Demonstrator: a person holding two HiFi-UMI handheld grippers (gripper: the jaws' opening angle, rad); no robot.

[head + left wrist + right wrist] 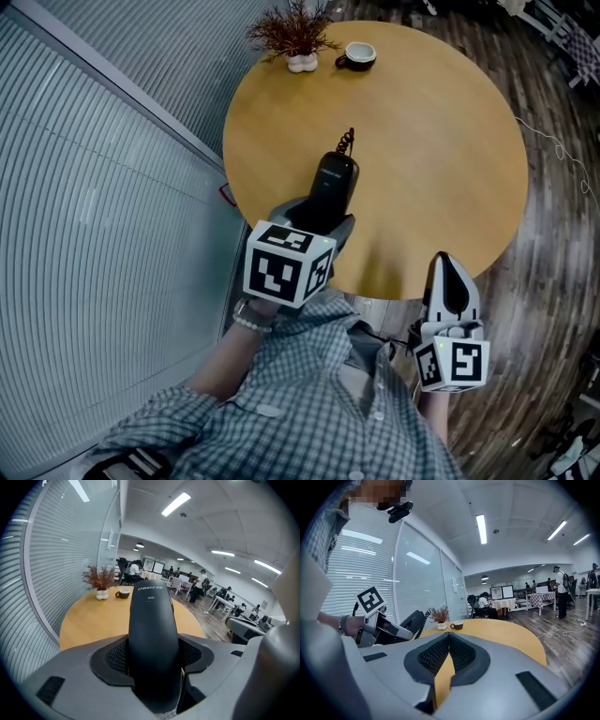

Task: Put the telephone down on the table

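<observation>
I am gripping the black telephone (335,183) with the left gripper (317,225), its pads pressing on both sides of the handset's lower part. The telephone is pointing away from me, tilted and raised over the near edge of the round table (422,141). My right gripper (452,281) is hovering just off the table's edge, jaws pinched together on nothing. A small plant (298,37) and a cup (357,55) are sitting at the far rim.

The plant (293,37) stands left of the cup (358,54) at the table's (441,141) far edge. The telephone (333,183) hangs above its near side.
</observation>
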